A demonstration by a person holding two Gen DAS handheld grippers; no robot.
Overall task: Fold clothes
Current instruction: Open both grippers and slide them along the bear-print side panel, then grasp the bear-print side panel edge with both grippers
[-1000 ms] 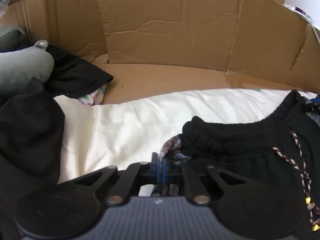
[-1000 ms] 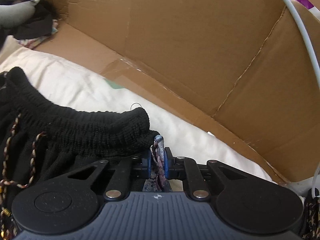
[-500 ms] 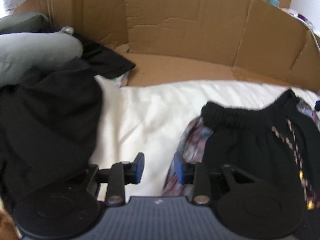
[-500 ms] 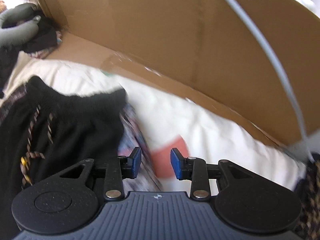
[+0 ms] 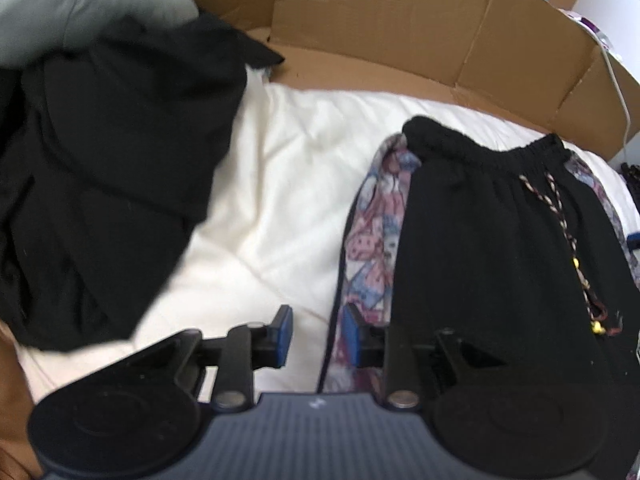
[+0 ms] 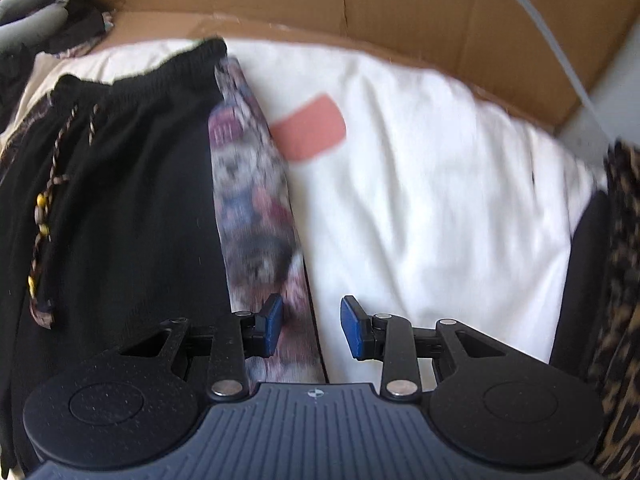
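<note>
Cardboard walls enclose a cream-sheeted bed. Left gripper hangs with jaws apart, empty, over the patterned panel at the near edge of the black drawstring shorts. Right gripper, likewise spread and empty, sits above the opposite patterned edge. Shorts lie flat, waistband toward the cardboard, apparently laid out for folding. Crumpled black garments are heaped left, awaiting attention by appearance.

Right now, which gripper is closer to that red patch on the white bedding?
Right. The right gripper hangs open beside the shorts' patterned edge, with the red patch just ahead of it. The left gripper is open at the shorts' opposite side, and its view doesn't show the patch.
</note>
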